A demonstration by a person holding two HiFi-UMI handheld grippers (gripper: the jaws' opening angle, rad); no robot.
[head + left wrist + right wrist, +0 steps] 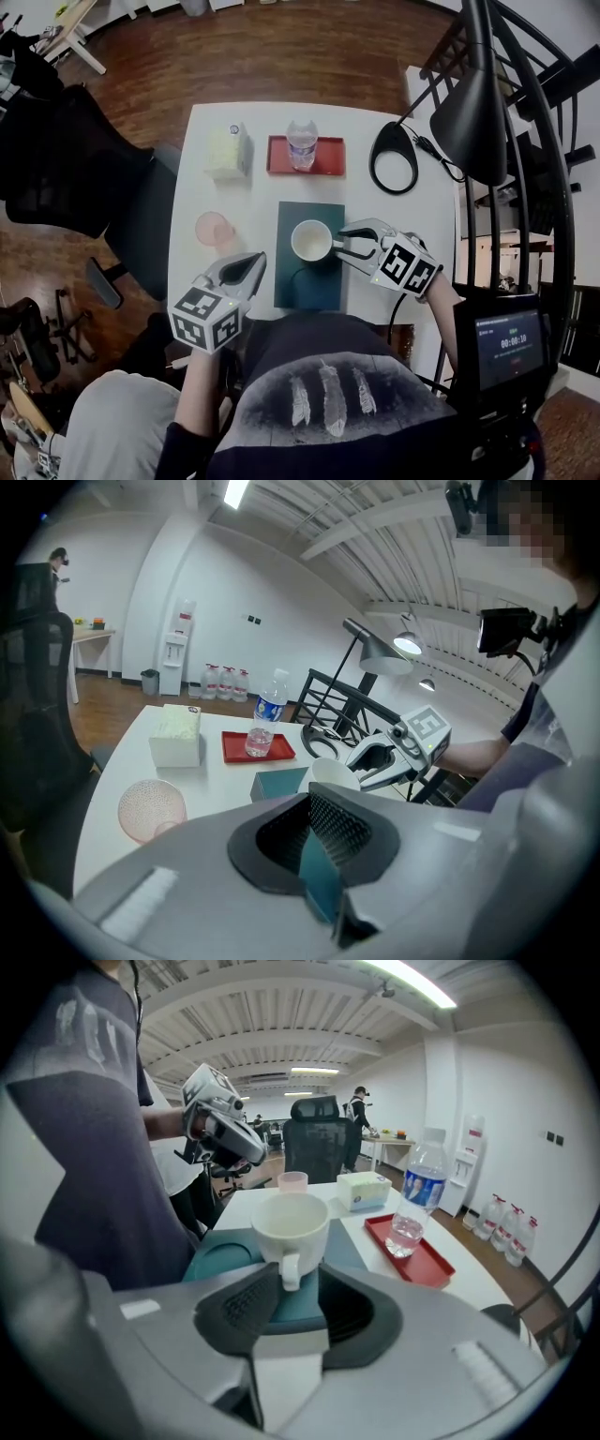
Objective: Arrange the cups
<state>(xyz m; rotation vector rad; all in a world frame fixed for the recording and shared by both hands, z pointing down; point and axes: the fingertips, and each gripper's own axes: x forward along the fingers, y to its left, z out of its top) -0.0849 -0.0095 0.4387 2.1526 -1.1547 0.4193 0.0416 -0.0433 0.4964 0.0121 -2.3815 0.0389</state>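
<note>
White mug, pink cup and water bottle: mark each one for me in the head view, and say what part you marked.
white mug [311, 241], head view, inside of its bowl.
pink cup [213, 228], head view, its open top.
water bottle [301, 147], head view, its clear body.

you have a bare lane of table [255, 202] between the pink cup [214, 228] and the mat [323, 286]. the white cup [310, 240] fills the mat's back half; its front half is free. behind it an open strip runs before the tray [278, 157] and bottle [301, 143]. at right, the lamp base [395, 137] and lamp head [473, 112] crowd the back corner; the tissue box [228, 152] blocks back left.
</note>
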